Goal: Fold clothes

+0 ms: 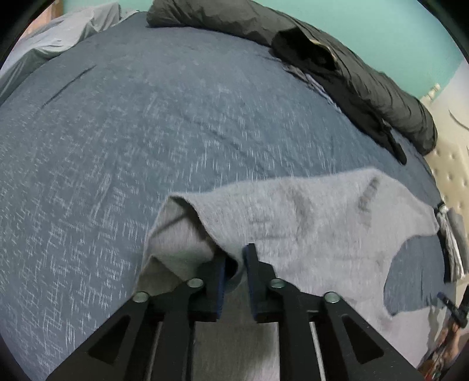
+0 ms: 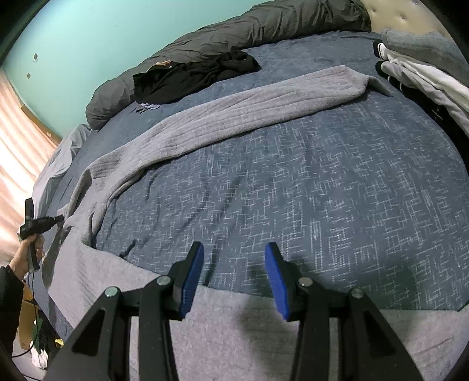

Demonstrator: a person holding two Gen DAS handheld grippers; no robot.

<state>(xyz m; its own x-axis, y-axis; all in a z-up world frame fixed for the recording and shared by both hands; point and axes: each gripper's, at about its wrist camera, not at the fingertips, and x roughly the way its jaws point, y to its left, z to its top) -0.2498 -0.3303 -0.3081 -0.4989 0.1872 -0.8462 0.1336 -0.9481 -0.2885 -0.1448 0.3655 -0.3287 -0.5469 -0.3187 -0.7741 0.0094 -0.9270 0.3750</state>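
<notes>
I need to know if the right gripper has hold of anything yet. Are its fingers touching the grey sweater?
Apart. The right wrist view shows the right gripper open, blue bedspread visible between its fingers, above the grey sweater hem.

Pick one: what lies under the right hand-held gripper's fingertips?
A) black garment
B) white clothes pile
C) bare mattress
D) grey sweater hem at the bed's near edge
D: the right hand-held gripper hangs open over the grey sweater at its hem; the black garment lies far off by the dark duvet, and the pale clothes pile sits at the right.
</notes>
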